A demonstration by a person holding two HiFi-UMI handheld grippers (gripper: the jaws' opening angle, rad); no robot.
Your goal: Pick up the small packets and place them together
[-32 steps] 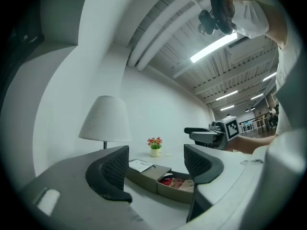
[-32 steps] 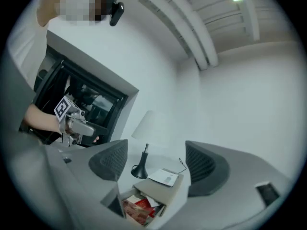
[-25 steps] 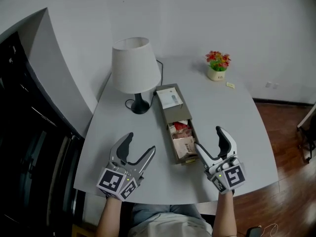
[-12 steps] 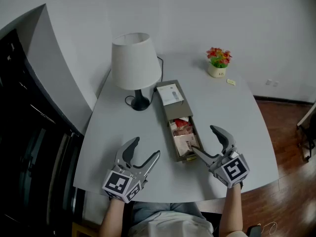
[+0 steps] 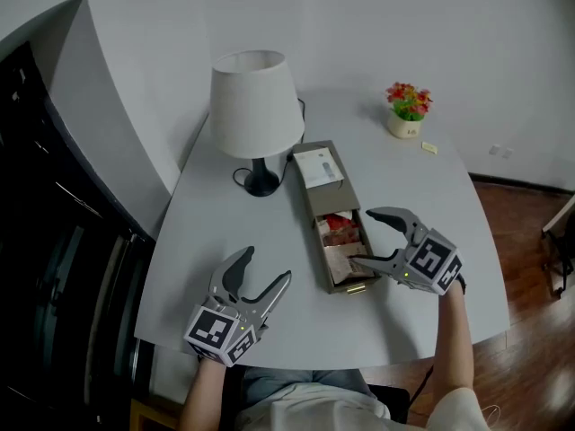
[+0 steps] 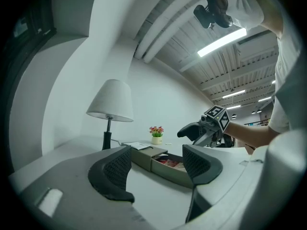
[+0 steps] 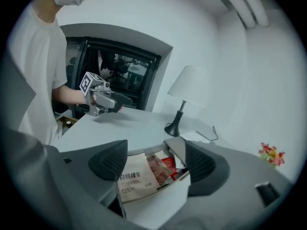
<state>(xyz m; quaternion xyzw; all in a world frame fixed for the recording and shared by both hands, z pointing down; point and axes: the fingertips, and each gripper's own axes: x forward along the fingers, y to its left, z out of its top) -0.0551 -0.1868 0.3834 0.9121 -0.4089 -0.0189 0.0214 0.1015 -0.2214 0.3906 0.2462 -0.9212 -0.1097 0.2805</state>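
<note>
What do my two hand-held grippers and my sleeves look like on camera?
The left hand-held gripper and the right hand-held gripper match: grey bodies with curved, claw-like jaws lined with dark textured pads. Each has a cube of black-and-white square markers at its back. No cables show on either. The person wears a white short-sleeved top.

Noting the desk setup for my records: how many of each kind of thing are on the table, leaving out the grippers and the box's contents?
Lamp: 1
Flower pot: 1
Box: 1
White card, on the box: 1
Yellow note: 1
Total: 5
</note>
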